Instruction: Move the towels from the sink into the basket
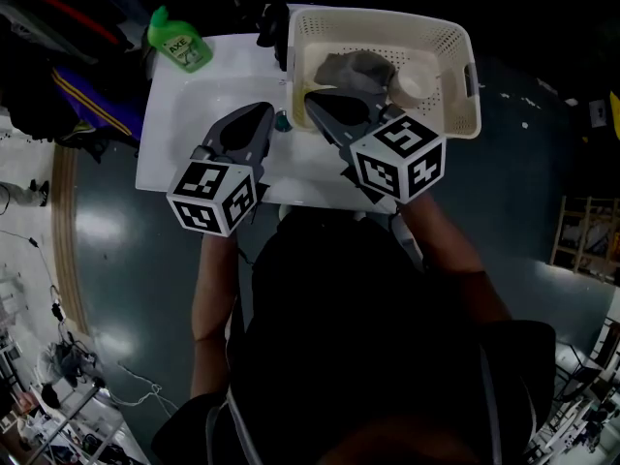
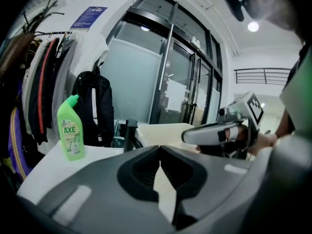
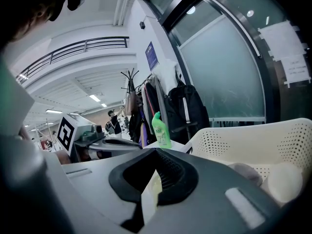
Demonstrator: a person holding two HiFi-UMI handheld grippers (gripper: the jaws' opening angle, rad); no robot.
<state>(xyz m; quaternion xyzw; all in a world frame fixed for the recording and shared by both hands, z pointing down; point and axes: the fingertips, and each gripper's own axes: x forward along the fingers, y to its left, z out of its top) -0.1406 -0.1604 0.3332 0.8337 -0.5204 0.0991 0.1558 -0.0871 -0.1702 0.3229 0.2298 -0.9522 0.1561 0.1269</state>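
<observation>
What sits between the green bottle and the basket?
A black upright fixture, probably the tap, stands there. The left gripper view shows it best; the head view too.

A white worktop (image 1: 184,114) stands on a dark, glossy floor (image 1: 116,260). At its far left corner a green bottle (image 1: 179,45) stands upright. A cream perforated basket (image 1: 378,17) sits on the right end, and a black tap (image 2: 130,135) rises at the far edge between bottle and basket.
</observation>
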